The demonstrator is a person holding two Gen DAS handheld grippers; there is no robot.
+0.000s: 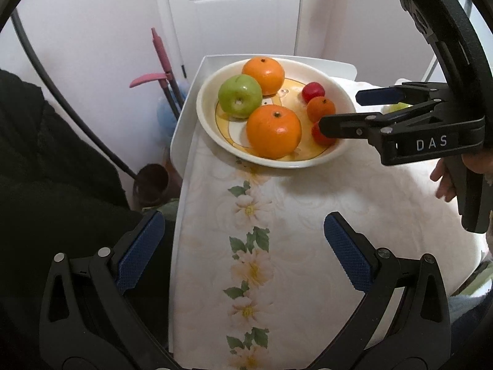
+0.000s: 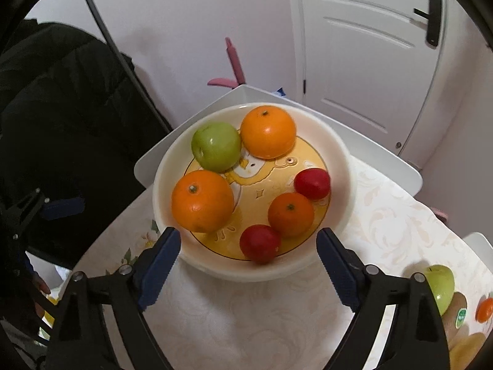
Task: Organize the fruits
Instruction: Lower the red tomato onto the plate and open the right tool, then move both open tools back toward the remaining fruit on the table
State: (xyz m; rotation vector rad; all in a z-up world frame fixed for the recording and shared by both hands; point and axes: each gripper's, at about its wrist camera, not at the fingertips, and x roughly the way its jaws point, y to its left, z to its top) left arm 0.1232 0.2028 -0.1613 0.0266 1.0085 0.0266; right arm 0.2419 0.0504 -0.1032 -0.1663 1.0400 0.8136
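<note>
A white bowl [image 1: 200, 104] [image 2: 157, 191] with a yellow cartoon floor holds two oranges [image 1: 273, 131] [image 2: 201, 200], a green apple [image 1: 239, 95] [image 2: 215, 146], a small tangerine [image 1: 320, 108] [image 2: 290, 214] and two red fruits [image 1: 312, 91] [image 2: 260, 243]. My right gripper [image 1: 340, 109] [image 2: 248, 231] stands open over the bowl's near rim. The nearer red fruit lies in the gap beyond its fingertips, with neither pad touching it. In the left wrist view one of its fingers hides part of that fruit. My left gripper [image 1: 245, 246] is open over the flowered cloth [image 1: 308, 215], holding nothing.
The bowl sits at the corner of a white tray-like table top [image 1: 185, 117]. At the right edge lie another green apple [image 2: 440, 286], a kiwi [image 2: 456, 311] and a small orange [image 2: 485, 308]. A person in black stands to the left; a door and pink broom are behind.
</note>
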